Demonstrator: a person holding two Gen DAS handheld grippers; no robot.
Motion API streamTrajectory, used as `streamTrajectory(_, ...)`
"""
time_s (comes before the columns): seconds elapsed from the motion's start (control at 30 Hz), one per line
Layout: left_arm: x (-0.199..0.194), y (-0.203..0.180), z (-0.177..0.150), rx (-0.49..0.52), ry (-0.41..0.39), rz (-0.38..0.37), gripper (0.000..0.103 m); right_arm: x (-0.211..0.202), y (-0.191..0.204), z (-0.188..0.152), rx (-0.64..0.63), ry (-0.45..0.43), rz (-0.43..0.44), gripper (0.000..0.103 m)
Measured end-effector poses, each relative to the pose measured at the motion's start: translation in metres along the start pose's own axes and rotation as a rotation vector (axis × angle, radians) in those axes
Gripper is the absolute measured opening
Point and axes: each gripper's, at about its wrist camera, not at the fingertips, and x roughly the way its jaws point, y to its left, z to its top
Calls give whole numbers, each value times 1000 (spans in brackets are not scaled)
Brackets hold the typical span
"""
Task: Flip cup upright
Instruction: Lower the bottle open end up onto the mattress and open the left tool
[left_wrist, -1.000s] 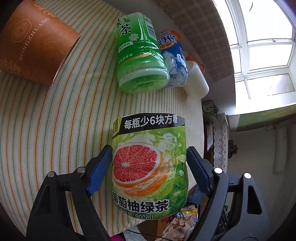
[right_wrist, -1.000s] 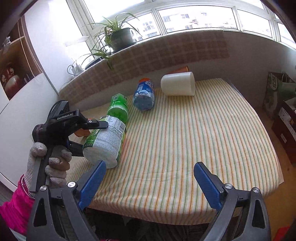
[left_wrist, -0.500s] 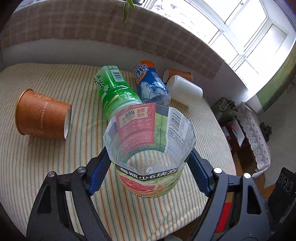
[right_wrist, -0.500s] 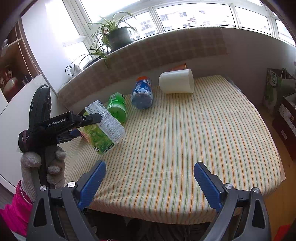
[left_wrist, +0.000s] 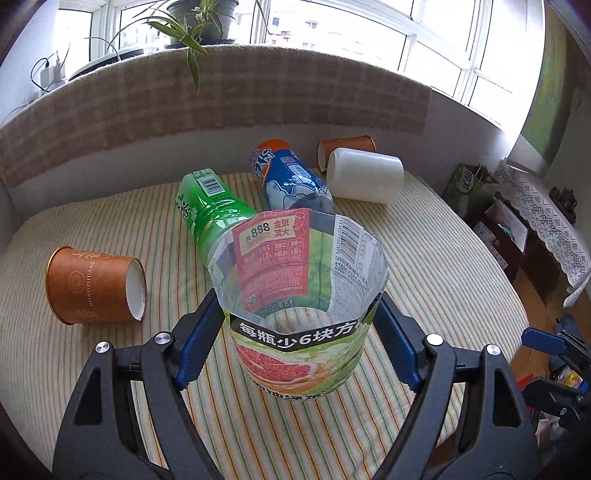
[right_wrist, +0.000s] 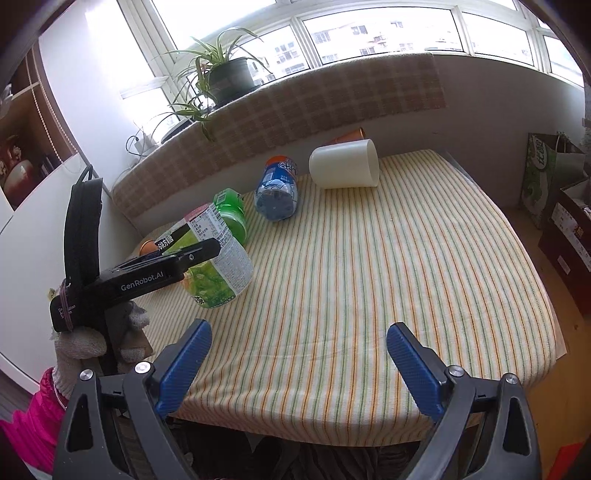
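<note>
Between the left gripper (left_wrist: 299, 332) pads sat the cut-bottle cup (left_wrist: 299, 306), pinched mid-wall, mouth up. Looked light, thin, squashy; grip low near its base. Right gripper (right_wrist: 299, 363) was spread, holding nothing.

Black tool (left_wrist: 299, 332), blue pads (right_wrist: 183, 371)

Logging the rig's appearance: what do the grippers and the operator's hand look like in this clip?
Both are black plastic frames with silver pivot bolts and ribbed blue finger pads. The left gripper bears white "GenRobot.AI" lettering and a black strap, seen from the right gripper camera. The left hand wears a grey knit glove, pink sleeve.
</note>
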Motion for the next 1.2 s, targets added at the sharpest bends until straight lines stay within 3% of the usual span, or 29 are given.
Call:
streamTrajectory(0.2,4,-13,-8,79,-10,37,82,-1,0,0,1,-7,-5,97)
streamTrajectory(0.43,4,-16,-14,88,-7,35,82,-3,-2,0,9,-8,-5,97)
streamTrajectory(0.73,2,-9,-16,49,-17,-5,83,-5,1,0,3,-9,1,97)
streamTrajectory(1.2,5,4,-33,-36,71,-130,90,-10,6,1,-8,-23,5,97)
